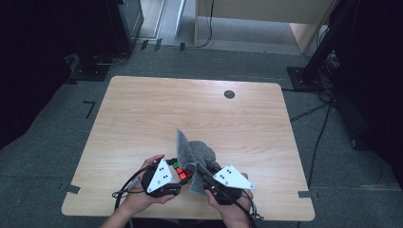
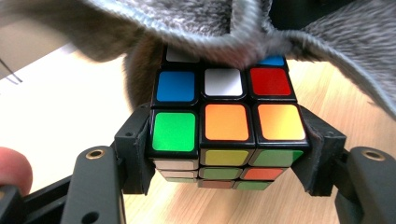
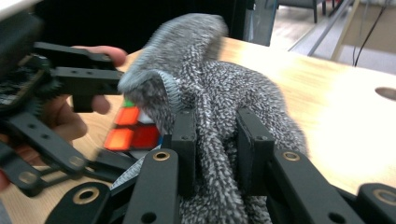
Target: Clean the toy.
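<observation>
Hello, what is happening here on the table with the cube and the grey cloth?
A person works at a wooden table with a gripper in each hand. The left gripper is shut on a colour puzzle cube, its jaws pressing the cube's two sides. The right gripper is shut on a bunched grey cloth, which drapes over the far part of the cube. It looks as if the cloth is being used to wipe or cover the cube near the table's front edge.

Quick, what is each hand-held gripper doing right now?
Left hand-held gripper: closed on the Rubik's cube.
Right hand-held gripper: closed on the grey cloth.
</observation>
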Demonstrator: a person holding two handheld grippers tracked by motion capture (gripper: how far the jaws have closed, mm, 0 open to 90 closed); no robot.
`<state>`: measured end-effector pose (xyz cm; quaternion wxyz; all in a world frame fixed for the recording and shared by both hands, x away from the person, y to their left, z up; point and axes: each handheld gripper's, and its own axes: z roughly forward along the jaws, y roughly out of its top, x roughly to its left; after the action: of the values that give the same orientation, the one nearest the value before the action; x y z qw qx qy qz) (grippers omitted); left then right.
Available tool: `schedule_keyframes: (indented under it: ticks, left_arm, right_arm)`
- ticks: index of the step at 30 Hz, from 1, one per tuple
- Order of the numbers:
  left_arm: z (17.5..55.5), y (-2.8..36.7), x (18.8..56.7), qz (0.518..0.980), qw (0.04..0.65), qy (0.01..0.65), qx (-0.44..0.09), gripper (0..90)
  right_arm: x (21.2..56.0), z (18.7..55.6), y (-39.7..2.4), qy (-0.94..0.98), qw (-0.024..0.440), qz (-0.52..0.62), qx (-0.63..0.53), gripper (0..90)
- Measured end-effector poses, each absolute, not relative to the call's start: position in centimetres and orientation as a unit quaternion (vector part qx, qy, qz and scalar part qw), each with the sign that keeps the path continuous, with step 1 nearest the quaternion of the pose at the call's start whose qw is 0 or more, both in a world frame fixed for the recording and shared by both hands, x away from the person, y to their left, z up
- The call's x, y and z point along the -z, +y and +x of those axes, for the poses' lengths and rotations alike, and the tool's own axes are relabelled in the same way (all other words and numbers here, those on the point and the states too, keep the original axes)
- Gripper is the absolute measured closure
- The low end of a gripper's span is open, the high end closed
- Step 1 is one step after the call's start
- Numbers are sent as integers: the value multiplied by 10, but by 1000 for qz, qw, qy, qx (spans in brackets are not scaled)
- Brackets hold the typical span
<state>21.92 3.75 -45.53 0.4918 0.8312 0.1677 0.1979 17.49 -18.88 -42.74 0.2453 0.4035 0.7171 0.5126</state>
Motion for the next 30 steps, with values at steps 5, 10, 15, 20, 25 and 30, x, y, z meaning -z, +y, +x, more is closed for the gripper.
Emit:
schedule_keyframes:
  ticks: [5,10,15,20,25,30]
  left_arm:
    - [217,38,454,828,503,158,-190,341]
    - [217,42,450,818,522,154,-184,342]
    - [218,38,454,833,491,157,-201,341]
    - [213,30,455,837,490,145,-198,341]
    - [210,26,458,844,474,133,-213,342]
    - [212,28,457,842,476,138,-213,341]
  right_arm:
    - [427,176,-197,706,219,405,-538,725]
    - [430,182,-202,700,214,425,-532,725]
    - [426,172,-198,694,241,402,-546,726]
    - [422,162,-175,720,233,360,-545,725]
    - [431,157,-155,747,251,336,-515,727]
    - [427,168,-176,723,255,382,-516,732]
